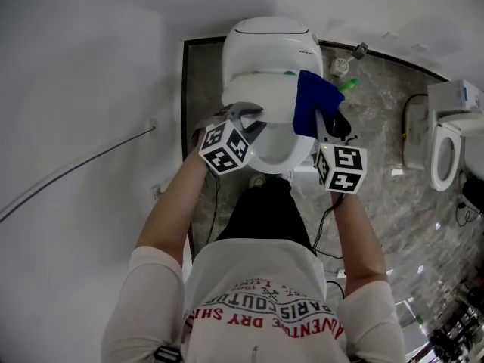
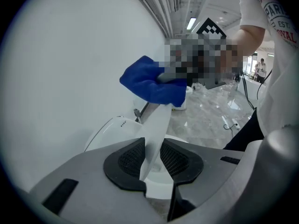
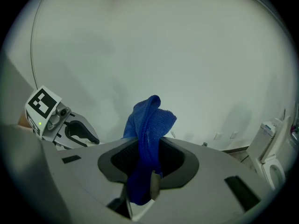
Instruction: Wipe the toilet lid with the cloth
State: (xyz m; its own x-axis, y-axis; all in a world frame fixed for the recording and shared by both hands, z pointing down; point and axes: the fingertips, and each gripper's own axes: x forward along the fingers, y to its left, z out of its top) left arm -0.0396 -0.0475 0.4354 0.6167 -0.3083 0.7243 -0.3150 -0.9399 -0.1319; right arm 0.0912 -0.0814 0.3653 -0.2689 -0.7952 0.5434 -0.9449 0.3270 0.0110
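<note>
The right tongs (image 3: 147,169) are clamping a blue cloth (image 3: 148,120), which is bunching up out of the jaws in a loose fold while a short tail is hanging below them. The cloth is looking light, soft and floppy. It is giving no stiffness of its own, so any wiping pressure is probably having to come from the bunch nearest the pads. A grip on the middle of the wad, as here, is leaving enough free fabric to spread over the surface.

The left tongs (image 2: 152,164) are sitting round the edge of the white toilet lid (image 2: 156,125), and the pads are appearing to press on both of its faces. The lid is standing tilted up off the bowl, seen edge-on, with the cloth lying at its far edge; in the head view it is covering the lid's right side. The lid is looking like thin, rigid, glossy plastic. It is likely being light but slippery between the pads and free to swing on its hinge. Its free rim, away from the hinge, is seeming the sensible place to steady it, since a loose hold is risking a slam.
</note>
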